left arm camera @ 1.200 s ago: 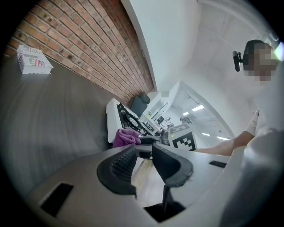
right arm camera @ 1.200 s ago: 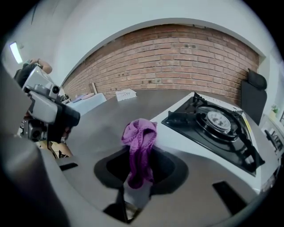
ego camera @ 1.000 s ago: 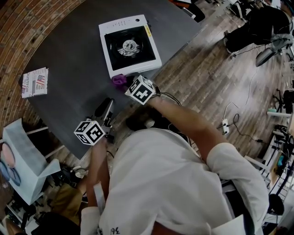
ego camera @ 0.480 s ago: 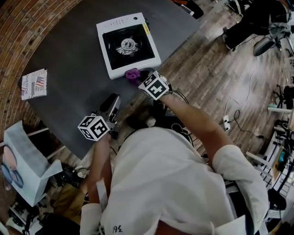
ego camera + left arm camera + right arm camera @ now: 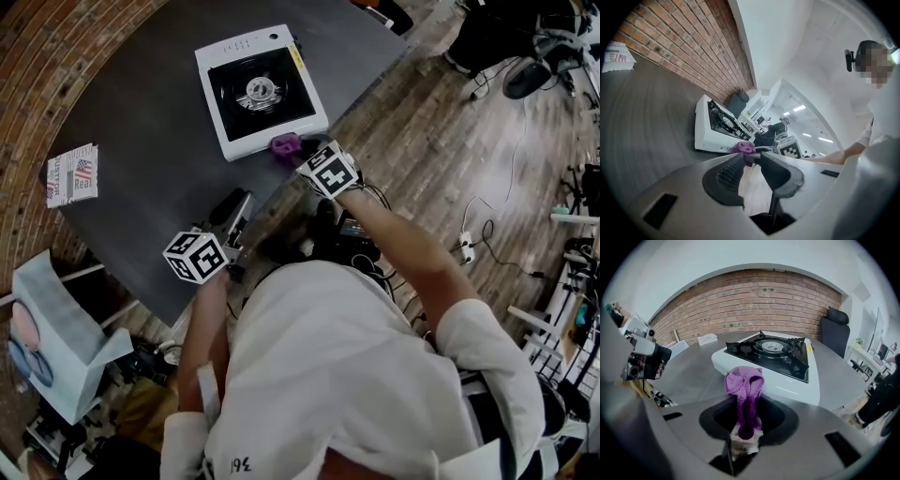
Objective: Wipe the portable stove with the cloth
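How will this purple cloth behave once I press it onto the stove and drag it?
Probably floppy: the cloth bunches and flops over above the right gripper, so it should fold flat rather than push stiffly. It looks light and knitted, so likely grippy, not slippery, on the stove.

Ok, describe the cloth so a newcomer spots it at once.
Find the dark grey table and the white portable stove on it. By the stove's near edge, the right tool clamps a small bunched cloth. It is the only purple thing there.

Even indoor light, sharp centres (fisheye-warped, dark-vignetted gripper views).
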A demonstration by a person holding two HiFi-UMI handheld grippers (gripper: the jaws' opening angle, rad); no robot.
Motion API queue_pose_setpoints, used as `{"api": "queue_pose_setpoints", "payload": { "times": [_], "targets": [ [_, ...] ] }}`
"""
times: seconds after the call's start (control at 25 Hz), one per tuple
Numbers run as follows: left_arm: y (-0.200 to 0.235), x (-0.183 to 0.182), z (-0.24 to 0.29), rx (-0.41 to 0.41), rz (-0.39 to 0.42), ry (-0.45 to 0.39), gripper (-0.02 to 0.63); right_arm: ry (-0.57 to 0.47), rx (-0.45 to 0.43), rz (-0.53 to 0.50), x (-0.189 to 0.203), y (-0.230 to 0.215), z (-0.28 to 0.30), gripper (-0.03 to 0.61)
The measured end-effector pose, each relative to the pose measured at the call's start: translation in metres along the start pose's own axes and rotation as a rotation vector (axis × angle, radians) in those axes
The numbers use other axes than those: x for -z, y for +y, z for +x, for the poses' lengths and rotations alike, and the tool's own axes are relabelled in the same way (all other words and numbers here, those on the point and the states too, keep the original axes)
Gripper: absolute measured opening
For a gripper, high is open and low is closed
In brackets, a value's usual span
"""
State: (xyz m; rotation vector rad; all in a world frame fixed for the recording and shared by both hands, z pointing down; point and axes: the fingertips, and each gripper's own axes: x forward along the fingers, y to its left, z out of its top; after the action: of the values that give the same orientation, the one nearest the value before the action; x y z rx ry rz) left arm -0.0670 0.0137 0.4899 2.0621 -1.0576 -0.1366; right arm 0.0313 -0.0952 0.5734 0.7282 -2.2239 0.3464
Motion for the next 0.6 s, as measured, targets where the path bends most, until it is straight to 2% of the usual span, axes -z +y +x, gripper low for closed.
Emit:
{"api": "queue_pose_setpoints", "payload": {
  "times": [0.32, 0.6],
  "targets": [
    [-0.004, 0.002, 0.025, -0.003, -0.011, 0.018, 0.114, 0.012, 0.017, 0.021, 0.013, -0.024, -0.010, 0.110],
    [-0.022, 0.002, 0.060, -0.012, -0.017, 0.030, 0.114, 0.032, -0.007, 0.014, 0.028, -0.050, -0.024, 0.112]
  ]
}}
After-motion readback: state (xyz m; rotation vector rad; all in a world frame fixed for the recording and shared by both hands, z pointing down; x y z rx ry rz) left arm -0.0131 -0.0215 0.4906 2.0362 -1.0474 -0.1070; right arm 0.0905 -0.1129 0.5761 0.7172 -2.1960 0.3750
